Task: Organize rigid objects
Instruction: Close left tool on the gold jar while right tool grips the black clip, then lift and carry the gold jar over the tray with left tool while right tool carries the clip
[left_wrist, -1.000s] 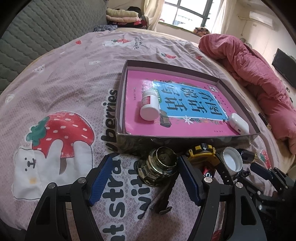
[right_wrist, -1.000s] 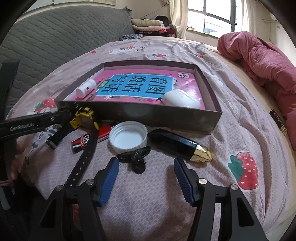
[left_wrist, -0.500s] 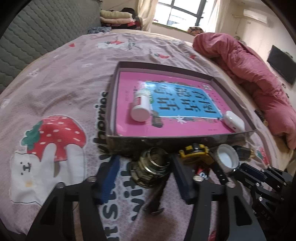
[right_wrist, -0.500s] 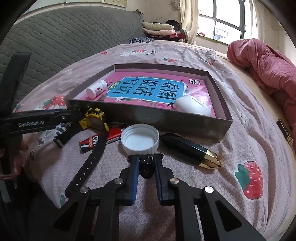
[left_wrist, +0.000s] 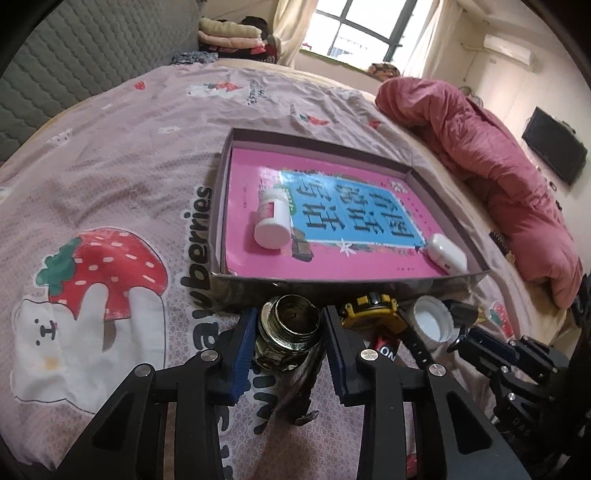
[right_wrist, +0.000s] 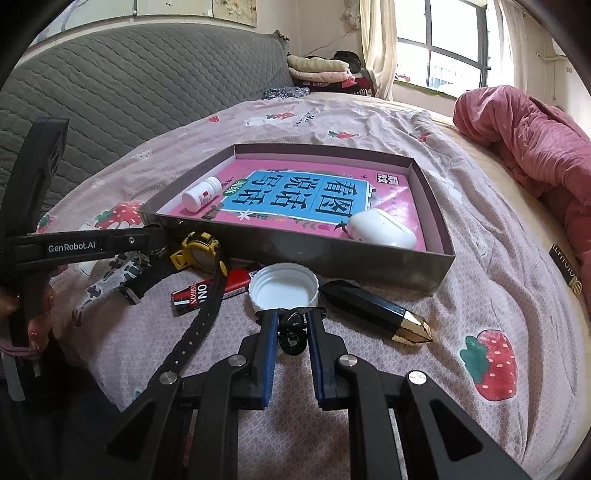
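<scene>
I had the left gripper (left_wrist: 290, 326) closing around the small open glass jar (left_wrist: 288, 334), just before the shallow grey cardboard tray (left_wrist: 369, 278). That tray held a pink book (left_wrist: 332, 206), white pill bottle (left_wrist: 273, 218) and white earbud case (left_wrist: 447, 253). My right gripper (right_wrist: 291, 321) pinched the small black clip (right_wrist: 293, 332) just before it.

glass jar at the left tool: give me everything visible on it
The glass jar is small, clear and grimy-looking, with a threaded neck and no lid; the inside looks dark. It stands roughly upright on the pink printed bedsheet, right against the near wall of the cardboard tray, left of the yellow watch. It sits between the blue pads of the left tool, whose jaws are closing; the pads look to be at or almost at its sides.
</scene>
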